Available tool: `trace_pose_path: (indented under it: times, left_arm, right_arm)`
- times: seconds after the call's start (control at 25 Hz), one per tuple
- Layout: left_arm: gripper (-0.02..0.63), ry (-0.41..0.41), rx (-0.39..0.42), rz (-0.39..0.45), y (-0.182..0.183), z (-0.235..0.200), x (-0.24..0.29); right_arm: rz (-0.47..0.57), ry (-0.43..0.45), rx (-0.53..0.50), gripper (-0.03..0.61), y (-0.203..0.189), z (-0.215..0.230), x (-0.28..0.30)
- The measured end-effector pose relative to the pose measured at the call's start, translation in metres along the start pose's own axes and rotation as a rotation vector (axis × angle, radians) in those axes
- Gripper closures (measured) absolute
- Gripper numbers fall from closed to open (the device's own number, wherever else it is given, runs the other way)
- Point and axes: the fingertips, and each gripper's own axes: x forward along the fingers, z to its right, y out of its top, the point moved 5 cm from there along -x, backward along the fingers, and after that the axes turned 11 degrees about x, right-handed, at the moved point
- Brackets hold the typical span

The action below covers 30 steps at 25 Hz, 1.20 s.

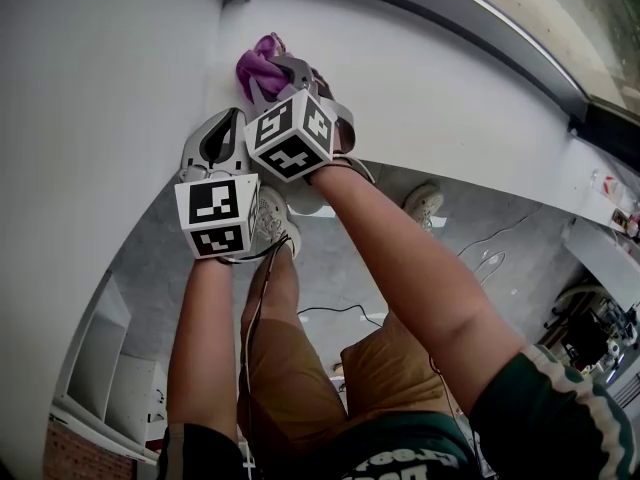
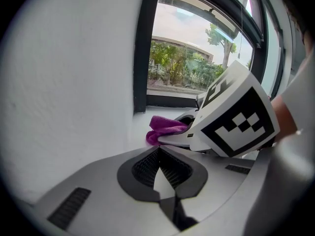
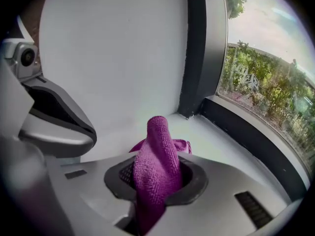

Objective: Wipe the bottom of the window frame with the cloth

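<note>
The purple cloth (image 3: 156, 161) is clamped between the jaws of the right gripper (image 1: 264, 74) and laid against the white sill (image 3: 216, 139), near the corner of the dark window frame (image 3: 196, 53). The left gripper (image 2: 158, 176) is held just beside the right one, its jaws closed on nothing.

Two grippers are here: the left gripper (image 1: 232, 118) and the right gripper (image 1: 285, 68). Each carries one marker cube, so there are two cubes, the left cube (image 1: 217, 213) and the right cube (image 1: 292, 133). There is one purple cloth (image 1: 256, 66), one window frame (image 3: 197, 53) and one white sill (image 3: 216, 139). Two shoes show, one shoe (image 1: 272, 223) and a second shoe (image 1: 425, 203).
</note>
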Motion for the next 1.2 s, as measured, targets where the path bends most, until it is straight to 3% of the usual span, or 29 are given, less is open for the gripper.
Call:
trace_pose_path:
  times: [0.36,0.68,0.92,1.2]
  left_arm:
    - [0.606,0.003,0.012,-0.004,0.002,0.0,-0.005]
    - [0.606,0.027,0.049,0.02,0.024,0.002,-0.019]
    - [0.606,0.057,0.083,0.043,0.063,0.022,-0.051]
    - [0.606,0.025,0.103,0.082,0.129,0.074,-0.123]
  right_arm:
    - [0.012,0.033,0.078,0.497,0.0,0.003,-0.001]
    - [0.105,0.051,0.115,0.491,0.013,0.012,-0.034]
    - [0.174,0.066,0.129,0.489,0.029,0.03,-0.095]
    - [0.315,0.191,0.231,0.486,0.065,0.035,-0.22]
